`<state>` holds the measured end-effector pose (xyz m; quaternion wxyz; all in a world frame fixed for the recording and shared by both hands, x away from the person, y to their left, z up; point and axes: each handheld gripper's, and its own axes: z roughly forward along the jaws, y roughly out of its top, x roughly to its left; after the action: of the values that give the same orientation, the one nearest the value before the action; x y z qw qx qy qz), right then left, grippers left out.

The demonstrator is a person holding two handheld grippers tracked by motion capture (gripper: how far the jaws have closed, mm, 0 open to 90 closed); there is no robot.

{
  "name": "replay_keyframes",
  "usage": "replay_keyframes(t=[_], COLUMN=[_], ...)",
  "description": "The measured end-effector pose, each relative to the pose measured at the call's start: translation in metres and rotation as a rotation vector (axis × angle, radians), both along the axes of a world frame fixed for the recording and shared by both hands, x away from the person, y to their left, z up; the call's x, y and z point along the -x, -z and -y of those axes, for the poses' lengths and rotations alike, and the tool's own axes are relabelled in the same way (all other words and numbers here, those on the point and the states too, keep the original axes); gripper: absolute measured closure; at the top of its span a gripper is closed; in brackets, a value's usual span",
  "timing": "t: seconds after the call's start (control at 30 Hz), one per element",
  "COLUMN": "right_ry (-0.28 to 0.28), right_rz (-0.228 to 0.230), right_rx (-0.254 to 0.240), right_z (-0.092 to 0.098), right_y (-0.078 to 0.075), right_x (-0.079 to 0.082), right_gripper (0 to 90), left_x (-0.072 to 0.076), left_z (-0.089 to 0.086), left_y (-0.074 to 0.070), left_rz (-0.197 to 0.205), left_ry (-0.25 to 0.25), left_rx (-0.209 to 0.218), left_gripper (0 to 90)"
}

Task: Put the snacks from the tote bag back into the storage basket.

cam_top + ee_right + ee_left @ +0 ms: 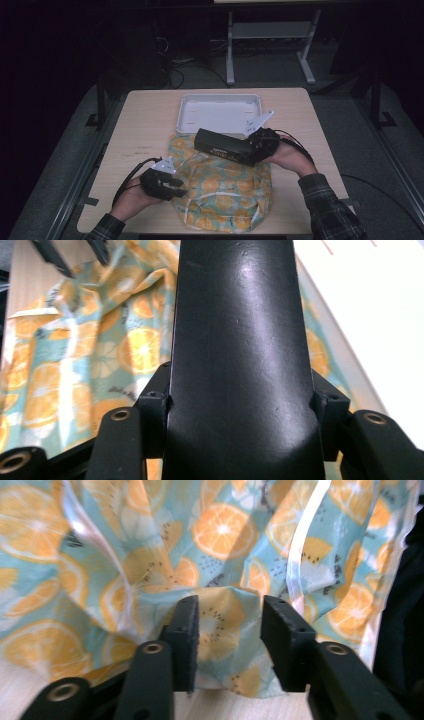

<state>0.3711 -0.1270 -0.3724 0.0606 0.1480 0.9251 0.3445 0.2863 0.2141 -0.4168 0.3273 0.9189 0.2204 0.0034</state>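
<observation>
Orange-and-kiwi printed fabric, a soft turquoise drawstring bag (220, 187) with pale ribbon edging, lies crumpled on the near half of the light wooden table (145, 120), at about 6 o'clock from the table's middle. At its 9 o'clock edge sits the left gripper (179, 189), matte black plastic with a grey three-cornered plate on top; in the left gripper view its 2 jaws stand apart with a fold of the cloth between them, one pad touching the fold and the other clear of it, so nothing is pinched. Farther on, at roughly 2 o'clock from the bag's centre, the right gripper (248, 146) clamps the end of a long black rectangular box (222, 145) with a smooth, slightly glossy, hard surface; the right gripper view shows both jaws pressed against its sides. The box hangs level over the bag's far edge, just above the cloth. Beyond it, at 12 o'clock, rests a shallow white rectangular tray (187, 117) with a raised rim, apparently empty. My reading is that the step in hand is getting the box into the bag: the mouth has been let go and is slack. The next move likely calls for the left gripper to take 1 layer of the limp rim again and lift it, so the rigid box can slide into the opening without snagging the ribbon.
</observation>
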Motion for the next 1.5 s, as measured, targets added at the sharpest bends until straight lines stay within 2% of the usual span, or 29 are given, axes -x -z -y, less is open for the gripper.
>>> replay_keyframes(t=[0.07,0.17,0.2,0.23,0.33,0.5,0.83,0.87,0.93,0.97,1.03,1.23,1.33,1.4,1.47,1.5], right_ry=[0.017,0.047,0.04,0.055,0.064,0.102,0.151,0.152,0.158,0.16,0.165,0.17,0.19,0.201,0.216,0.236], right_rz=[-0.013,-0.016,-0.001,-0.009,-0.012,-0.016,-0.016,-0.018,-0.021,-0.009,-0.01,-0.001,-0.004,0.002,0.003,-0.007], right_rx=[-0.008,-0.004,0.003,-0.007,0.003,0.011,0.006,0.002,0.011,0.018,0.001,0.012,0.023,0.027,0.018,-0.002], right_z=[-0.001,-0.002,-0.002,-0.002,-0.002,0.0,0.004,0.004,0.004,0.004,0.005,0.005,0.005,0.005,0.006,0.006], right_y=[-0.002,-0.003,-0.003,-0.004,-0.003,-0.002,-0.001,-0.002,-0.003,-0.004,-0.006,-0.007,-0.004,-0.003,-0.002,0.002], right_x=[-0.004,-0.012,-0.016,-0.018,-0.024,-0.044,-0.074,-0.076,-0.078,-0.083,-0.088,-0.102,-0.114,-0.12,-0.122,-0.126], right_gripper=[41.9,41.9,41.9,41.9,41.9,41.9,41.9,41.9,41.9,41.9,41.9,41.9,41.9,41.9,41.9,41.9], left_x=[0.002,0.005,0.005,0.008,0.011,0.018,0.025,0.025,0.025,0.026,0.026,0.023,0.022,0.021,0.02,0.021], left_z=[-0.006,-0.015,-0.015,-0.02,-0.026,-0.041,-0.062,-0.063,-0.064,-0.065,-0.066,-0.069,-0.069,-0.07,-0.07,-0.07], left_y=[-0.003,-0.005,-0.005,-0.004,-0.004,0.0,0.011,0.012,0.013,0.016,0.017,0.021,0.022,0.022,0.022,0.022], left_rz=[0.006,0.01,0.01,0.012,0.02,0.019,0.018,0.022,0.02,0.024,0.027,0.023,0.028,0.048,0.05,0.051], left_ry=[-0.016,-0.036,-0.036,-0.052,-0.054,-0.109,-0.145,-0.141,-0.142,-0.152,-0.149,-0.163,-0.178,-0.174,-0.174,-0.175], left_rx=[0.009,0.014,0.014,0.024,0.014,0.026,0.005,-0.008,-0.012,-0.028,-0.046,-0.045,-0.034,-0.041,-0.041,-0.037], left_gripper=[51.6,46.9,45.5,44.0,40.7,37.9,35.9,35.9,35.7,35.5,35.4,34.7,32.5,31.2,30.1,29.8])
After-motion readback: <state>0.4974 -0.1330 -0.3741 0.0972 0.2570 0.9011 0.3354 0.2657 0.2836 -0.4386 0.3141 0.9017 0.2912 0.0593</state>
